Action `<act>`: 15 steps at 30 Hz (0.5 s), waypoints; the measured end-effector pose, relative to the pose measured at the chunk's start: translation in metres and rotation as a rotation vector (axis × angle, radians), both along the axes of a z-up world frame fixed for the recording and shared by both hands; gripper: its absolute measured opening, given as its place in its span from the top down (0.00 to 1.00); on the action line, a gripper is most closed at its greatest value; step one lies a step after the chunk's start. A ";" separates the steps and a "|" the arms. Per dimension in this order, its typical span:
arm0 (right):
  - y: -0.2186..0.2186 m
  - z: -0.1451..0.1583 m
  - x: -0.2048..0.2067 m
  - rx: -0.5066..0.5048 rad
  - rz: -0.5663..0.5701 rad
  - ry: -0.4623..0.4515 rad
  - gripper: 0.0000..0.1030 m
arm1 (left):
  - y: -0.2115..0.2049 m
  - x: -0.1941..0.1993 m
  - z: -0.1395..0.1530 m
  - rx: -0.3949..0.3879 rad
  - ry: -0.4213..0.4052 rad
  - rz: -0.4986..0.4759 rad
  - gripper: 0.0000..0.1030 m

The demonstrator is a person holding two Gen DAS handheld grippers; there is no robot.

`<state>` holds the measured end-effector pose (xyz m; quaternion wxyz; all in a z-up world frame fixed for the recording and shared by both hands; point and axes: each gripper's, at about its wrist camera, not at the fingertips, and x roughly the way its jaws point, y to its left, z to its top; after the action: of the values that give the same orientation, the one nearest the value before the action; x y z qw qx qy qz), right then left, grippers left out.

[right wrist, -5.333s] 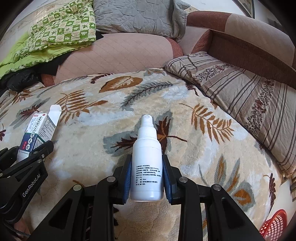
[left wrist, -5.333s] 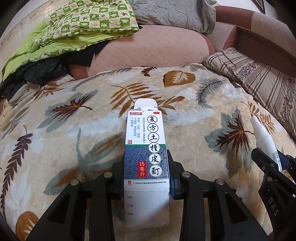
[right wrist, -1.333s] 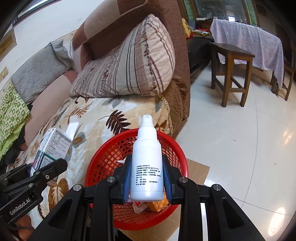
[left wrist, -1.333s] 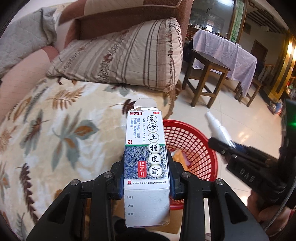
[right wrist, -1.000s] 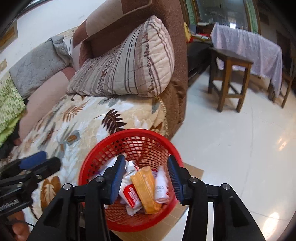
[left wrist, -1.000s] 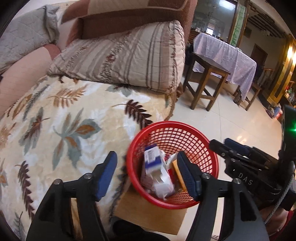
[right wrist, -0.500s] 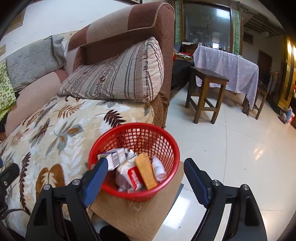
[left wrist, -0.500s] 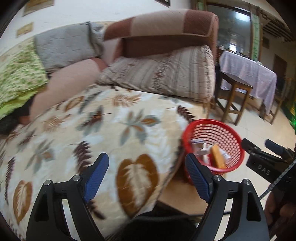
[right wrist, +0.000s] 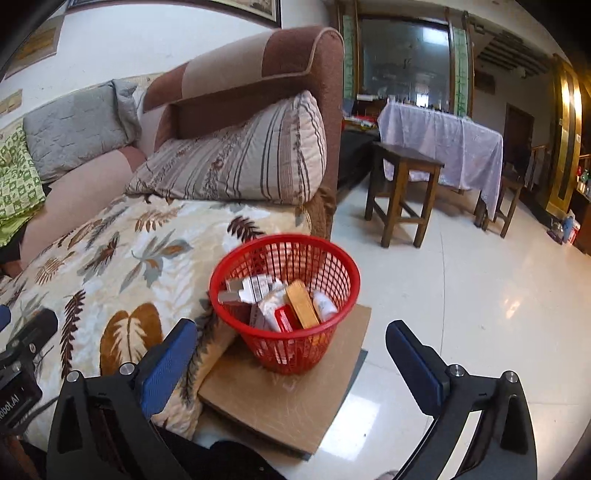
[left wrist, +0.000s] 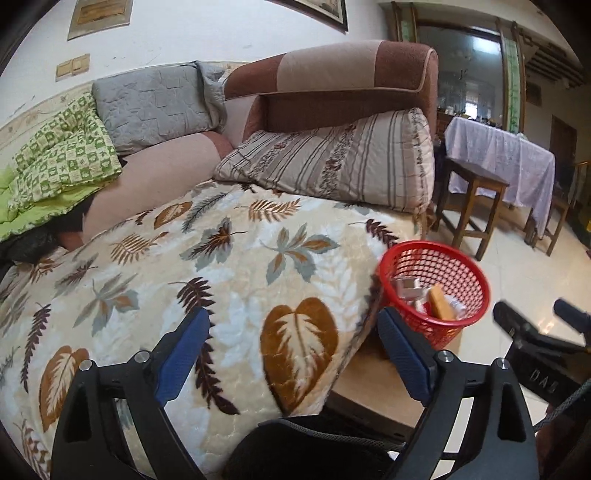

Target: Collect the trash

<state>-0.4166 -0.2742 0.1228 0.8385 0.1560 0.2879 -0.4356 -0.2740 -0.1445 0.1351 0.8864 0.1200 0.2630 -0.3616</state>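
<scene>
Right wrist: basket [right wrist: 334, 266] holds trash.

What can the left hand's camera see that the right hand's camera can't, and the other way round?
Only the left wrist view shows the wooden-framed picture on the wall and the bunched bright green blanket.

Only the right wrist view shows the flat brown cardboard sheet under the basket in full, the white bottle inside it, and the golden door frame.

Both show the red plastic mesh basket of trash, the leaf-patterned blanket, the striped pillow, and wide-open blue-padded grippers, left gripper and right gripper, holding nothing.
</scene>
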 end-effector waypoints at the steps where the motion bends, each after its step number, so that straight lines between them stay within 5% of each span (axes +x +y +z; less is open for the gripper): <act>1: 0.000 -0.001 -0.001 0.016 0.000 0.008 0.00 | -0.001 -0.005 0.002 -0.005 -0.018 -0.008 0.11; 7: 0.003 0.003 -0.020 -0.014 -0.080 -0.015 0.00 | -0.009 -0.027 0.009 -0.005 -0.089 -0.073 0.06; 15: 0.009 0.011 -0.026 -0.069 -0.084 -0.029 0.00 | -0.010 -0.021 0.004 -0.007 -0.028 -0.068 0.05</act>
<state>-0.4425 -0.2648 0.1338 0.8284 0.1453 0.2540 -0.4777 -0.2947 -0.1540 0.1393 0.8777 0.1308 0.2449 -0.3906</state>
